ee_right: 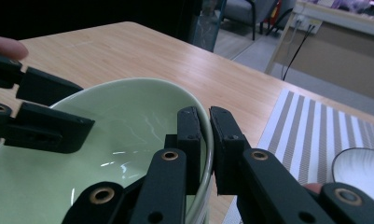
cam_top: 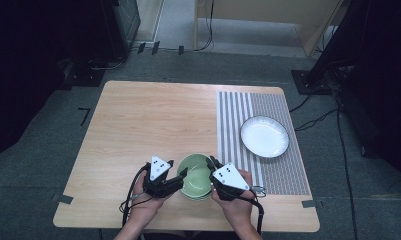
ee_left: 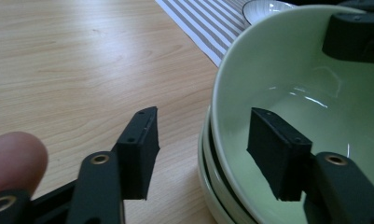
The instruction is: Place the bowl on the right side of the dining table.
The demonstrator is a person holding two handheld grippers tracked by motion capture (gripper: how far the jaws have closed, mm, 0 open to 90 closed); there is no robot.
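Green bowl on top of a stack, just left of the mat, off its near corner and close to the table edge where the hands come in. Round, so no long axis to line up; only the rim matters.

Right gripper clamped on the mat-side rim. Seen up close in its own view: one pad inside the wall, one outside, thin green edge pinched between them.

Left gripper on the side away from the mat, jaws apart and straddling the opposite rim. Seen close up in the left gripper view: outer pad over bare wood, inner pad hanging inside the bowl, rim running up between them with a gap on both sides. No contact there yet. Probably just a squeeze needed for a two-sided hold, with no further reach. Equally near, the two hands, one at each side of the rim.

Counting now. Bowls: at least two nested, lower rims peeking out under the top one in the left gripper view, exact number hard to tell. Plates: one, white, resting on the mat's far-right part, well apart from the stack. Mats: one, striped. Grippers: two.
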